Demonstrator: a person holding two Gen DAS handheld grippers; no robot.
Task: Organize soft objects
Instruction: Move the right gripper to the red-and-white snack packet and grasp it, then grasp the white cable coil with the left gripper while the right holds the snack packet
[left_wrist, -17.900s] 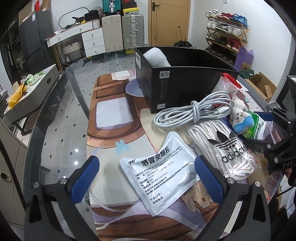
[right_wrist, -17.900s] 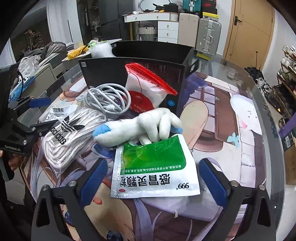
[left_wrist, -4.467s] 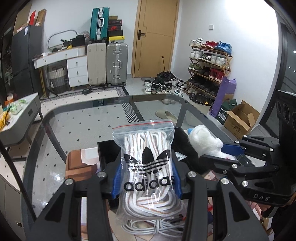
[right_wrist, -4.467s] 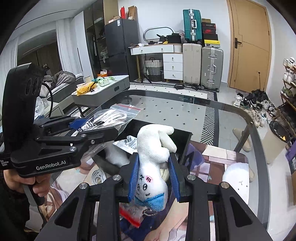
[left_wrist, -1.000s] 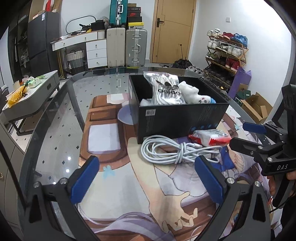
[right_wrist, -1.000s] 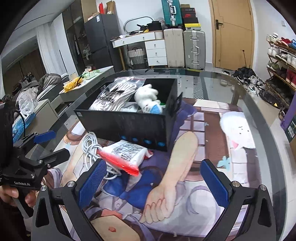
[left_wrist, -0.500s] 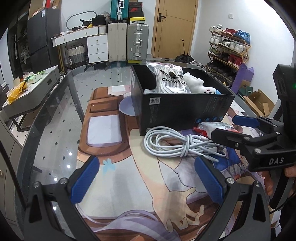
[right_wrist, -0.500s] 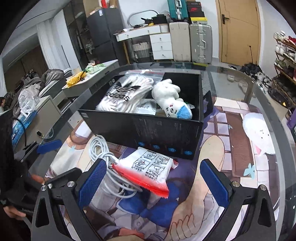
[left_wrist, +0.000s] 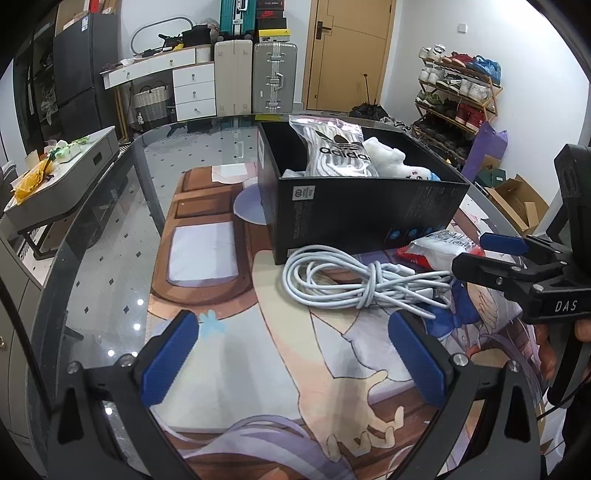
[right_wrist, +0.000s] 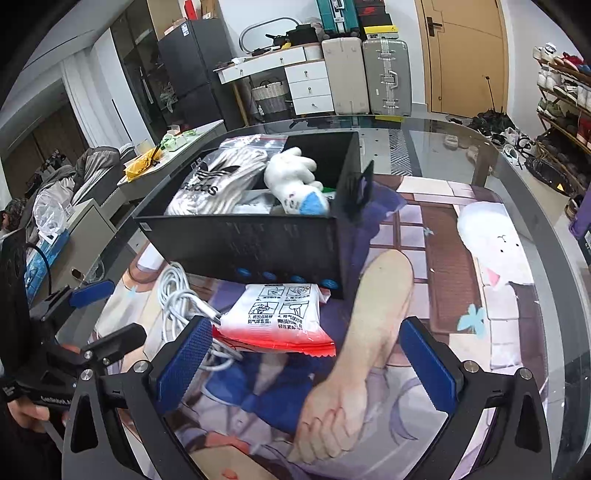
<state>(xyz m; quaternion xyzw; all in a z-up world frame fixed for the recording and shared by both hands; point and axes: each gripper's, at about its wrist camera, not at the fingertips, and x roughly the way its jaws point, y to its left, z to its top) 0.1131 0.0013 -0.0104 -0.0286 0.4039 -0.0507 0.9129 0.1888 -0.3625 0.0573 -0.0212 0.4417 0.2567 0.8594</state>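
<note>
Left gripper (left_wrist: 293, 354) spread wide, holding nothing, blue ribbed pads hovering over the printed mat (left_wrist: 229, 373). Right gripper (right_wrist: 306, 360) also wide open and empty, low over the mat, its left pad just beside the red-and-white packet (right_wrist: 279, 317).

Black box (left_wrist: 354, 210), rigid matte cardboard, rectangular, open top, sits on the mat with a row of small blue round marks along the lower front. Inside: adidas bag (left_wrist: 338, 151), a clear glossy zip pouch stuffed with white corded material, leaning up above the rim; next to it the plush toy (right_wrist: 293, 184), white and fuzzy with a blue end, lying on its side. Some white and green soft stuff underneath, too hidden to identify.

Outside the box, touching its front wall: the packet, puffy crinkled plastic with a red serrated edge and printed diagrams. White cable (left_wrist: 354, 280), smooth rubbery cord coiled in a loose bundle and knotted round the middle, lies beside the packet, partly under it.

Mat lies on a glossy glass table (left_wrist: 107, 236) with a curved edge.
</note>
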